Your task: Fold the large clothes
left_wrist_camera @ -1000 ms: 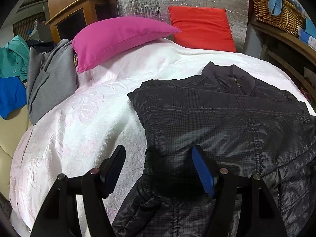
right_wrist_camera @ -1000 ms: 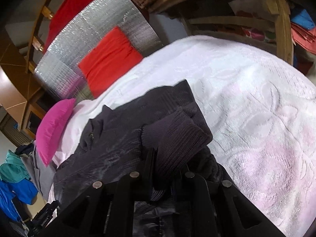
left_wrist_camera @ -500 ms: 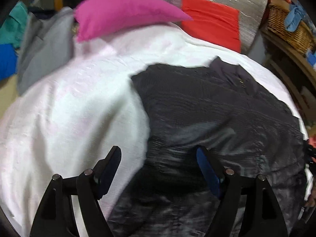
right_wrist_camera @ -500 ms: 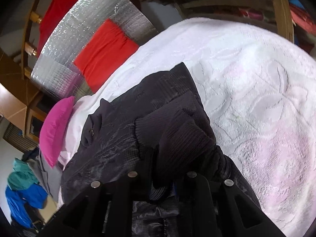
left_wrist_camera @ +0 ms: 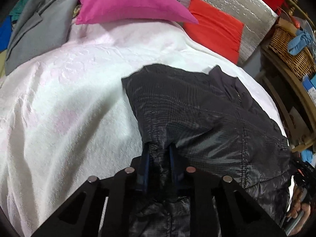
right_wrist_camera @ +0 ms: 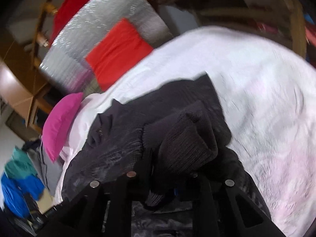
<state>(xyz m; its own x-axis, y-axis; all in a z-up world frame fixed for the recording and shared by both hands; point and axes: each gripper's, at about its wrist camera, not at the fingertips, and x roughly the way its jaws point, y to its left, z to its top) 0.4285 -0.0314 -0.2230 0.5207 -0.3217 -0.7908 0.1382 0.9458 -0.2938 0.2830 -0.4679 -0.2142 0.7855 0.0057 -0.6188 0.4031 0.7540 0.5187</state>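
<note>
A: What is the jacket (left_wrist_camera: 207,118) looking like?

B: It is a dark, almost black padded jacket with a fine check and a slight sheen, lying spread on the white bed cover (left_wrist_camera: 65,108). In the left wrist view it is filling the area from the centre out toward four o'clock, with its collar and zip showing at about two o'clock. Its near left edge is bunching into a ridge.

A: And the left gripper (left_wrist_camera: 159,154)?

B: Its jaws have just been closing, and they are now pinching that ridge of shiny fabric between the blue pads (left_wrist_camera: 146,158) at about six o'clock.

A: The right gripper (right_wrist_camera: 164,185)?

B: Its jaws are standing nearly together, clamping a ribbed knit cuff (right_wrist_camera: 183,148) of the jacket. The cuff is standing up from the jaws near the centre of the right wrist view, duller and coarser than the quilted shell lying behind it toward nine o'clock. That view is blurring somewhat.

A: What is lying around the jacket?

B: A pink pillow (left_wrist_camera: 128,4) is sitting at twelve o'clock in the left wrist view, a red cushion (left_wrist_camera: 215,29) at one o'clock leaning on a silver quilted panel (left_wrist_camera: 237,2), a grey garment (left_wrist_camera: 37,31) at ten o'clock, and a wicker basket (left_wrist_camera: 290,49) at two o'clock.
</note>
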